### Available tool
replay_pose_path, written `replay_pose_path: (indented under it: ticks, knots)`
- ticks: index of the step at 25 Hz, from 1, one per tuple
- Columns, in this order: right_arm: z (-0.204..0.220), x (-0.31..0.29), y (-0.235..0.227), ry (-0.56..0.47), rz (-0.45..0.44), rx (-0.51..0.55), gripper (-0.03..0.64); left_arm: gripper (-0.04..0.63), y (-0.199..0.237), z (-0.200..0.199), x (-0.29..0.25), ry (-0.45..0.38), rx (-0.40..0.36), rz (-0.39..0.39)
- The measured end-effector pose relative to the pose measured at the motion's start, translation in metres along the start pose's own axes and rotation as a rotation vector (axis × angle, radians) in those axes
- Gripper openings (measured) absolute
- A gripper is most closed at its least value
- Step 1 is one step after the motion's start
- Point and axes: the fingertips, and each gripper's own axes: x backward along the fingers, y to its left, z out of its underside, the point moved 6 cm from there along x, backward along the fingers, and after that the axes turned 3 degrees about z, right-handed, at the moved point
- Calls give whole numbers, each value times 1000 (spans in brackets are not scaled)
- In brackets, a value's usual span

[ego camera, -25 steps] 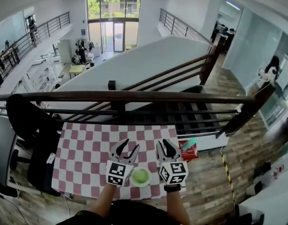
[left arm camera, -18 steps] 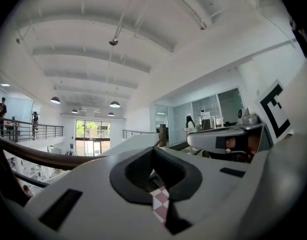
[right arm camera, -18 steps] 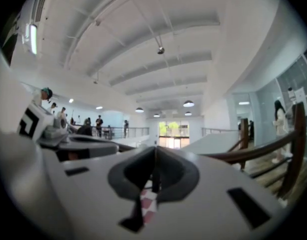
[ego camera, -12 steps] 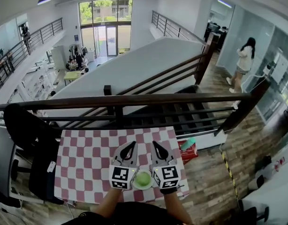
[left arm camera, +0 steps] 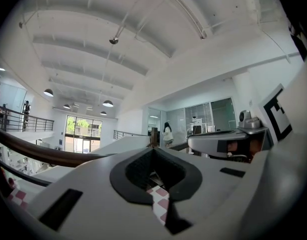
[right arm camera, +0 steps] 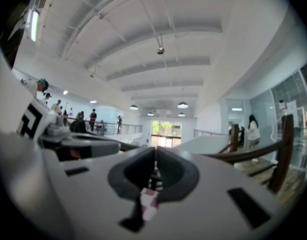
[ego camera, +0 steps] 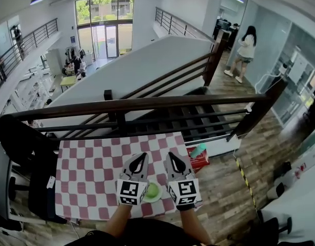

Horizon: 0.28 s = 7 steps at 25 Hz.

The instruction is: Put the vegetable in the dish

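A round green vegetable (ego camera: pixel 152 190) lies in a small white dish (ego camera: pixel 157 199) near the front edge of the red-and-white checked table (ego camera: pixel 91 173). My left gripper (ego camera: pixel 142 155) is just left of the dish and my right gripper (ego camera: pixel 168 155) just right of it, both pointing away from me over the cloth. Each is shut with nothing between its jaws. In the left gripper view the left gripper (left arm camera: pixel 153 149) shows its jaws meeting, with only checked cloth below. The right gripper (right arm camera: pixel 155 149) looks the same in the right gripper view. Neither gripper view shows the dish.
A dark wooden railing (ego camera: pixel 147 105) runs along the table's far side, with a stairwell drop beyond. A black chair (ego camera: pixel 24 142) stands at the table's left. A red box (ego camera: pixel 198 159) with a teal object on it sits on the floor to the right.
Both grippers went from open to shut with nothing in them. They drew closer together on either side of the dish. The vegetable stayed in the dish.
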Motion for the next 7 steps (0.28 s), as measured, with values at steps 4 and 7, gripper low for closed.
replay_pose_path:
  ticks: [4, 7]
  knots:
    - [5, 14, -3, 6, -5, -5, 20, 17, -16, 2, 3, -8, -9, 5]
    - [9, 24, -5, 17, -10, -4, 20, 17, -27, 4, 6, -7, -16, -3]
